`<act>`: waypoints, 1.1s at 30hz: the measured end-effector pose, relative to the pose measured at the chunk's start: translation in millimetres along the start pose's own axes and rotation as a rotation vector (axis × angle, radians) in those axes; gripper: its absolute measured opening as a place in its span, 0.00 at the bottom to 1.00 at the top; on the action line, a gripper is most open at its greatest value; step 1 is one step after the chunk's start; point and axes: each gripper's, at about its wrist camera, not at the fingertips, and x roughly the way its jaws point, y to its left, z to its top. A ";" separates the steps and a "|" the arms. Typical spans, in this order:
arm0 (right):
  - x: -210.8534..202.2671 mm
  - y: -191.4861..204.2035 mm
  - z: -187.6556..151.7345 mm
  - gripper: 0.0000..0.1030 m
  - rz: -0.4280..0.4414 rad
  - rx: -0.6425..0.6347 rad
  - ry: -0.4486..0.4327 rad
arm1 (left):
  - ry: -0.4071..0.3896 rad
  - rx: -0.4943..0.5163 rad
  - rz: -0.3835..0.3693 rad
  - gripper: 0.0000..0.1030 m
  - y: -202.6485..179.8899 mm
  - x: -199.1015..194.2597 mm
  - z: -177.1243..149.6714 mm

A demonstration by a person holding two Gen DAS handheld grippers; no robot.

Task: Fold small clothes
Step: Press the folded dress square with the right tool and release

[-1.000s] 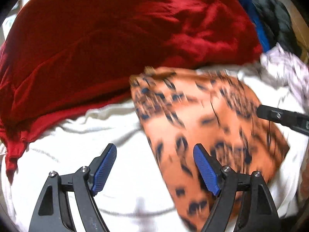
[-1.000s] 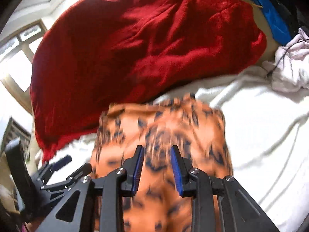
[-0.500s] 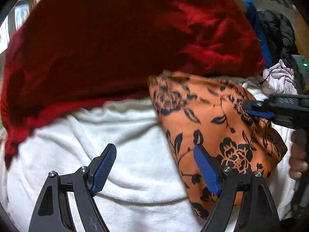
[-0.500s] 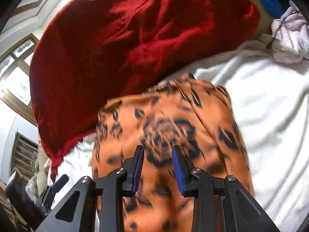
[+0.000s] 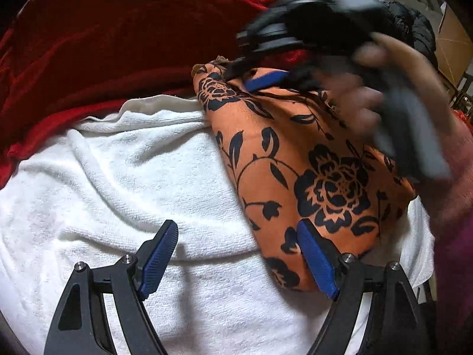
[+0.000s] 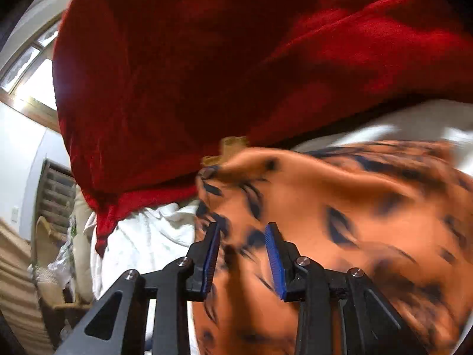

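Note:
An orange cloth with a black flower print lies folded on a white towel. My left gripper is open and empty, low over the towel, its right finger at the cloth's near edge. My right gripper is open with a narrow gap, just above the cloth near its far left corner. In the left wrist view the right gripper shows blurred at the cloth's far corner, held by a hand.
A large red blanket lies bunched behind the towel, touching the cloth's far corner; it fills the top of the right wrist view. Dark clothes sit at the far right. A window and furniture are at left.
My right gripper has moved forward and left across the cloth to its far corner. The left gripper has stayed open and drawn closer to the cloth.

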 end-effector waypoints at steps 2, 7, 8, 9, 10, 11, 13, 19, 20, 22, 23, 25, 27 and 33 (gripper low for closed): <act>21.0 7.7 16.2 0.35 -0.066 -0.024 -0.007 | -0.009 0.013 0.012 0.80 -2.2 -0.2 -1.5; 22.6 4.4 39.2 0.33 -0.067 0.041 -0.089 | -0.014 0.039 0.030 0.81 -8.8 -0.3 -5.8; 12.0 3.2 37.0 0.33 -0.061 0.037 -0.122 | -0.011 0.038 0.024 0.81 -8.3 -0.7 -5.9; -1.3 3.1 32.7 0.33 -0.064 0.021 -0.153 | -0.002 0.028 0.012 0.81 -6.6 -0.9 -5.7; -17.0 2.9 27.0 0.33 -0.081 0.001 -0.183 | 0.009 0.011 -0.003 0.81 -4.2 -1.4 -5.1; -33.7 0.6 19.6 0.33 -0.099 -0.018 -0.205 | 0.019 -0.005 -0.013 0.81 -4.0 5.0 -0.3; -66.3 -6.6 -2.0 0.33 -0.112 -0.035 -0.222 | 0.027 -0.031 -0.024 0.80 0.8 3.5 0.4; -124.1 -51.3 -74.4 0.33 -0.183 0.037 -0.221 | -0.017 -0.017 0.001 0.80 -5.1 -4.2 3.8; -127.6 -63.3 -84.0 0.33 -0.177 0.067 -0.210 | 0.006 0.005 0.006 0.80 -9.2 1.0 2.7; -112.9 -81.4 -100.0 0.34 -0.185 0.113 -0.164 | 0.021 0.025 0.028 0.81 -14.7 10.7 0.2; -106.2 -91.3 -107.6 0.34 -0.185 0.127 -0.157 | 0.013 0.013 0.026 0.81 -14.7 9.7 0.6; -114.4 -93.7 -115.9 0.34 -0.165 0.124 -0.208 | 0.016 0.002 0.036 0.80 -16.2 4.8 7.0; -126.8 -93.0 -120.8 0.34 -0.156 0.136 -0.226 | -0.029 0.002 0.052 0.80 -17.8 -3.1 14.2; -128.2 -83.0 -133.8 0.66 -0.158 0.095 -0.208 | -0.047 0.060 0.203 0.81 -26.7 12.5 21.9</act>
